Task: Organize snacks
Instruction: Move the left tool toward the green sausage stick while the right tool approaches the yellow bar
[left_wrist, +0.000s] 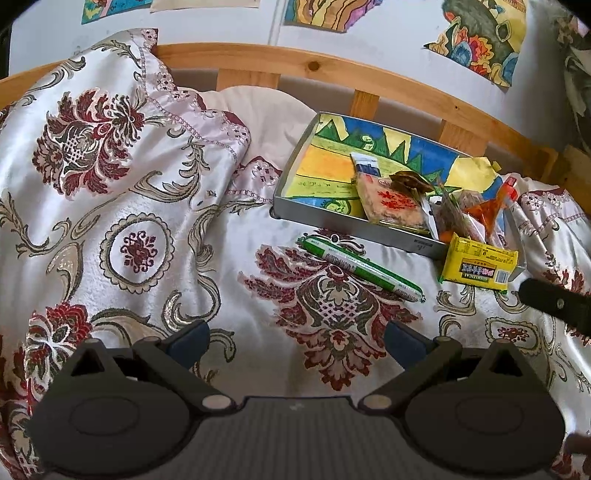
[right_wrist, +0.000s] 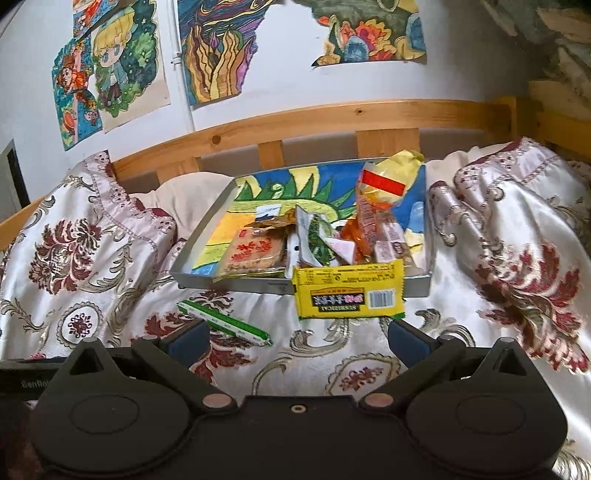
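Observation:
A grey tray (left_wrist: 291, 162) (right_wrist: 201, 236) with a colourful drawing as its liner sits on the bed and holds several snack packets. A yellow snack pack (left_wrist: 478, 264) (right_wrist: 349, 293) leans on the tray's near rim. A green-and-white sausage stick (left_wrist: 360, 267) (right_wrist: 225, 323) lies on the quilt in front of the tray. My left gripper (left_wrist: 297, 341) is open and empty above the quilt, short of the stick. My right gripper (right_wrist: 297, 341) is open and empty, just short of the yellow pack; part of it shows in the left wrist view (left_wrist: 557, 306).
A floral satin quilt (left_wrist: 129, 221) (right_wrist: 517, 258) covers the bed, bunched high at left and right. A wooden headboard rail (left_wrist: 332, 77) (right_wrist: 332, 118) runs behind the tray. Drawings hang on the wall (right_wrist: 110, 74).

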